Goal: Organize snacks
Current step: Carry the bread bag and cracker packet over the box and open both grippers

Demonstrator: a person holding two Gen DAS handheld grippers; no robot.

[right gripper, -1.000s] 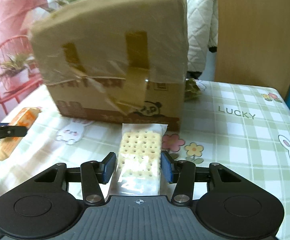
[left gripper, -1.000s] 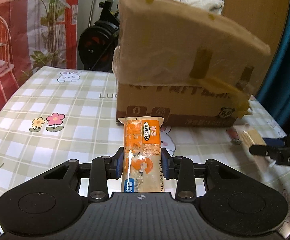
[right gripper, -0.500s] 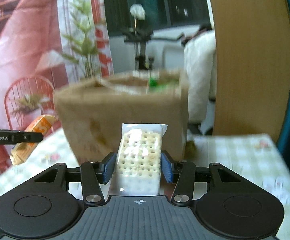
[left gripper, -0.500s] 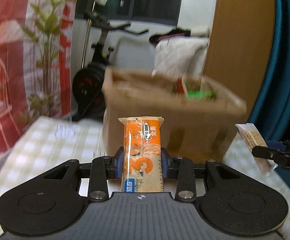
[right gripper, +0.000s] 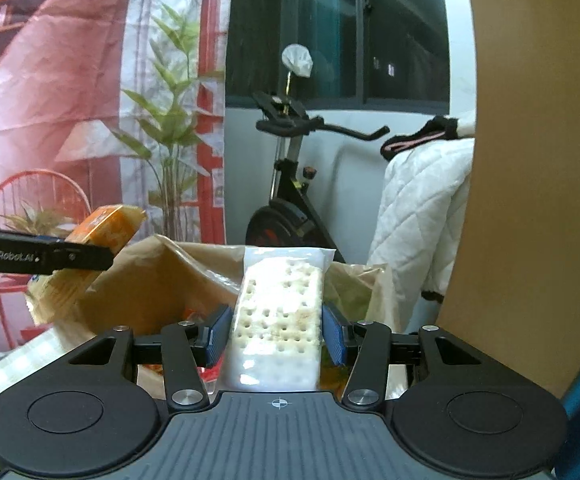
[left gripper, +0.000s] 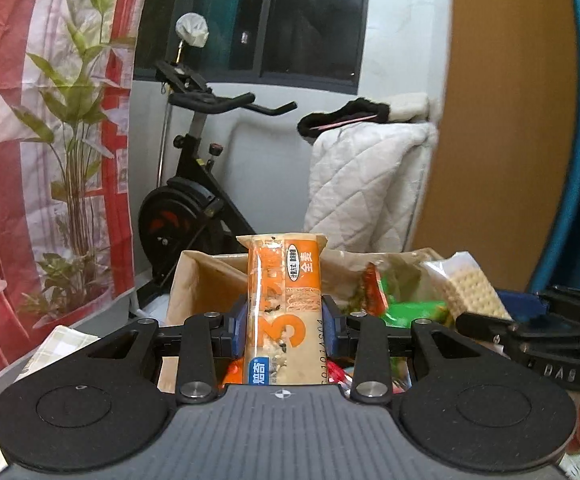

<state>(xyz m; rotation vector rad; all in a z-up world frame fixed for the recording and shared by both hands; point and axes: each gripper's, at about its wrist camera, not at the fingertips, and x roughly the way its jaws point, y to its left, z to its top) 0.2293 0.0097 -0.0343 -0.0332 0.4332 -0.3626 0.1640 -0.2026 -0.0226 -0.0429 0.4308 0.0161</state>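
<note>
Left wrist: left tongs [left gripper: 283,330] clamp orange "3" pack [left gripper: 283,312]; right tongs [right gripper: 275,332] clamp crackers [right gripper: 277,320].

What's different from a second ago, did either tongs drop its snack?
Neither did. Both tongs rose from table level to above the open cardboard box. The left tongs still clamp the orange cracker pack; the right tongs still clamp the white cracker pack. The box now shows snacks inside. Nothing released.

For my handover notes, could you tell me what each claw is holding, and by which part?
The left claw pinches the orange snack pack across its lower middle; the right claw grips the clear cracker pack by its long sides, around mid-length.
</note>
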